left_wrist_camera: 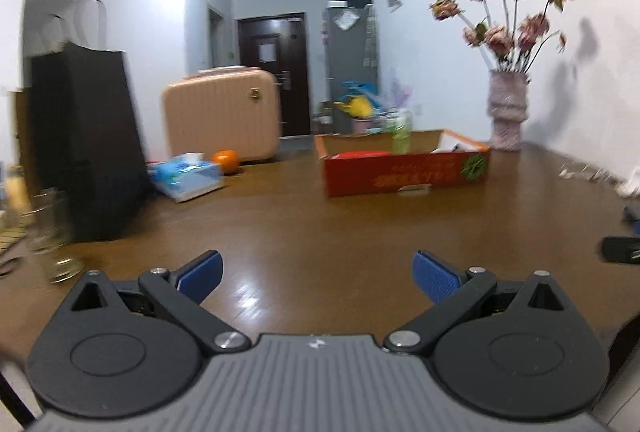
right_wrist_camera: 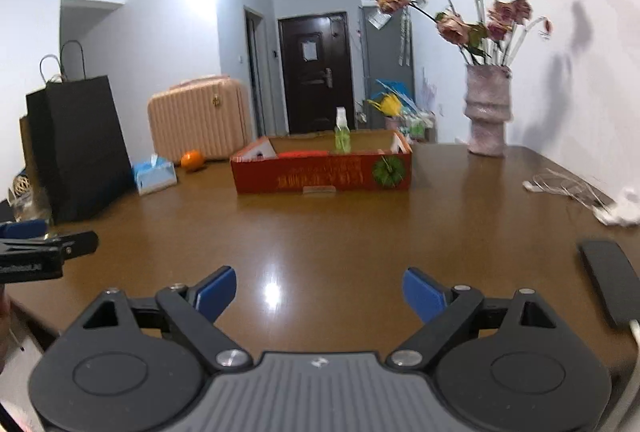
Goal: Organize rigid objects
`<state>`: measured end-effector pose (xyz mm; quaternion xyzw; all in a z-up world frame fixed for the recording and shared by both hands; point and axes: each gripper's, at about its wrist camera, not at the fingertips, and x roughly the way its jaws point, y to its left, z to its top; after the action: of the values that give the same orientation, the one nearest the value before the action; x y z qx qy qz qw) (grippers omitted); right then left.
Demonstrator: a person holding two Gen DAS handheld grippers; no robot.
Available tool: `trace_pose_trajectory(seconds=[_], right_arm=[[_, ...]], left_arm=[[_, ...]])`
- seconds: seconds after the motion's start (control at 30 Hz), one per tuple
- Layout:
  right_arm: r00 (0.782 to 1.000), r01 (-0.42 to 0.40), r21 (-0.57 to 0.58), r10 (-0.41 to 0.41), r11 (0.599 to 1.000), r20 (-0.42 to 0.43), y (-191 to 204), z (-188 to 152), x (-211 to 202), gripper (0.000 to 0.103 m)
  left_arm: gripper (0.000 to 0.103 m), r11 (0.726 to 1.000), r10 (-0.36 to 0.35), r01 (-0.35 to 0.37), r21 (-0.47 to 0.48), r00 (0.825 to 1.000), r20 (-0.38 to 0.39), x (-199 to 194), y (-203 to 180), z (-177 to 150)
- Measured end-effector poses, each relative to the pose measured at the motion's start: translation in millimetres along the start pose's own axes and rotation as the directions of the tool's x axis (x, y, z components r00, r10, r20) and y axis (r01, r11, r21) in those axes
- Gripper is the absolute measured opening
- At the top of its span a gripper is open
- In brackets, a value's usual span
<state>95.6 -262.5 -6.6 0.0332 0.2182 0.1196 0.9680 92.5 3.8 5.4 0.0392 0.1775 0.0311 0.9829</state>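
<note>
Both grippers, left gripper (left_wrist_camera: 318, 274) and right gripper (right_wrist_camera: 319, 294), are wide open and hold nothing. Across the brown table (right_wrist_camera: 360, 232) sits a red box (right_wrist_camera: 322, 172) with a green bottle (right_wrist_camera: 342, 136) inside.

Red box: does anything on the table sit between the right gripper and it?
Nothing visible does. Bare brown table runs from the open, empty right gripper straight to the red box. The black bag, tissue box and vase stand off to the sides.
</note>
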Motion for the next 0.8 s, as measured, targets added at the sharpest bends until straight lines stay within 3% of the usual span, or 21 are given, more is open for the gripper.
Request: trace_pose_trajectory(seconds=[0.07,0.17,0.37,0.8], right_arm=[[1.000,-0.007,0.000,0.007,1.000,0.018,9.4,-13.6,-25.3,0.092],[0.999,-0.025,-0.026,0.026,0.999,0.039,28.1,-35.4,-52.8,0.092],[0.999,-0.004,-0.069,0.008,0.998,0.053,40.1,-39.1,-58.1,0.092],[0.998,-0.001,-0.038,0.003,0.999,0.062,36.3,-34.1,-56.4,0.092]], left_arm=[[0.103,0.999,0.041,-0.041,-0.007,0.999,0.011,-27.6,-0.4,-18.4],[0.103,0.999,0.023,-0.022,-0.023,0.999,0.046,-62.9,2.5,-37.8],[0.103,1.000,-0.018,0.021,-0.017,0.991,0.131,-84.9,-6.0,-29.8],[0.103,0.999,-0.045,0.047,-0.017,0.992,0.122,-80.5,-8.8,-31.0]])
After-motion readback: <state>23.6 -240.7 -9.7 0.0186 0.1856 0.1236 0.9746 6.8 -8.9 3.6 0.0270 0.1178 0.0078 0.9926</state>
